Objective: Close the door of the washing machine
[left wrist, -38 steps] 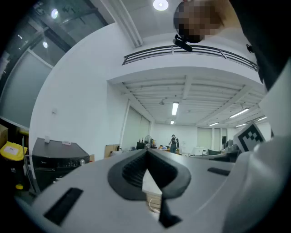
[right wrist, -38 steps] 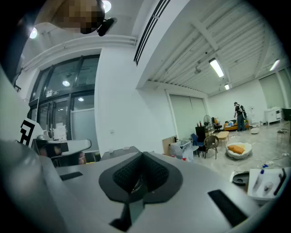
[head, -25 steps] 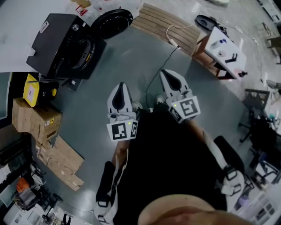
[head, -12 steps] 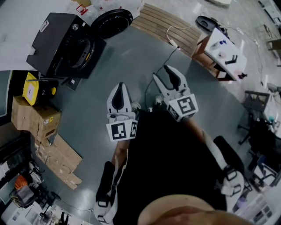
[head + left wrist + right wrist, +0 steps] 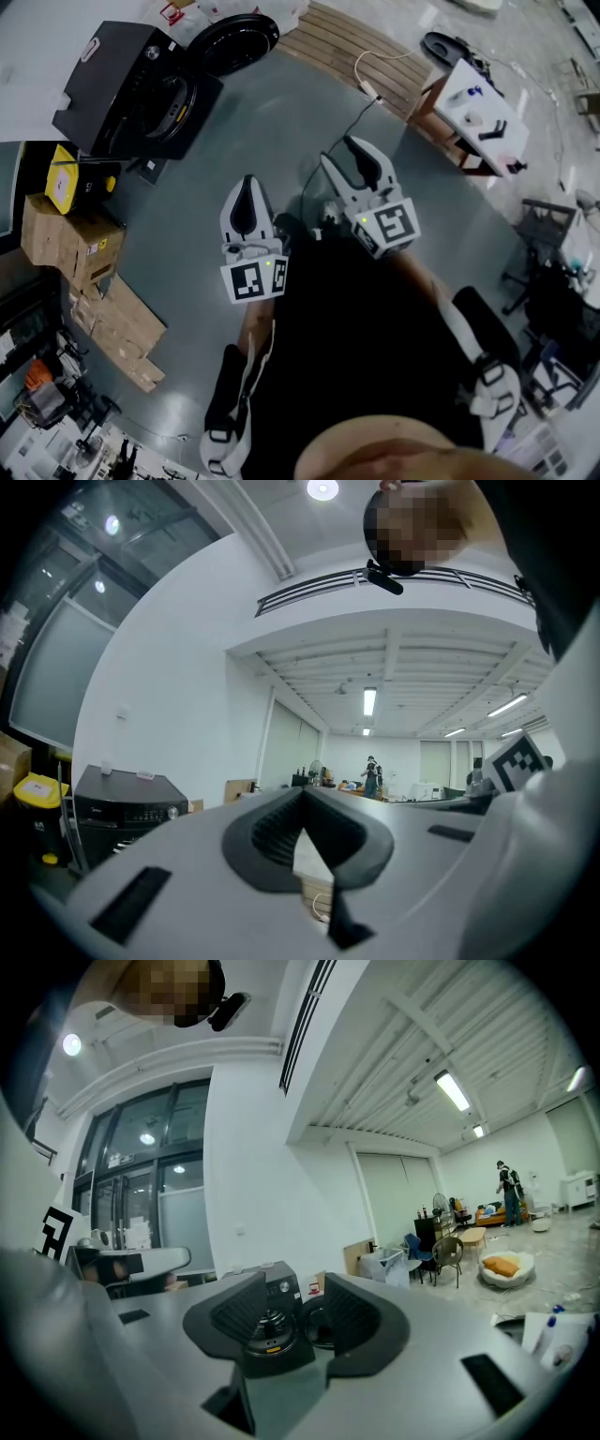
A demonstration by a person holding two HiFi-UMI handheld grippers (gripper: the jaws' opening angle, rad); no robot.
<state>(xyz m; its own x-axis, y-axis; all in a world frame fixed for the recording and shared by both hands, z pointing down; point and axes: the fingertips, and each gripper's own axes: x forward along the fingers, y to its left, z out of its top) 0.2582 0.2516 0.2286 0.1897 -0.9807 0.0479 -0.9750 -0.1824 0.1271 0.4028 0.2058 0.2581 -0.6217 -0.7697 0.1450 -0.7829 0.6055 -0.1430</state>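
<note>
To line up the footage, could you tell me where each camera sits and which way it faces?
Head view: on the person's head, looking steeply down at the grey floor, the black front-loading washing machine and its open round door; shows left gripper, right gripper and dark torso.
Left gripper view: rides the left gripper, looking level along its shut jaws; machine at left.
Right gripper view: rides the right gripper, looking along its just-opened, empty jaws straight at the machine.
Shared: all three see the washing machine.
</note>
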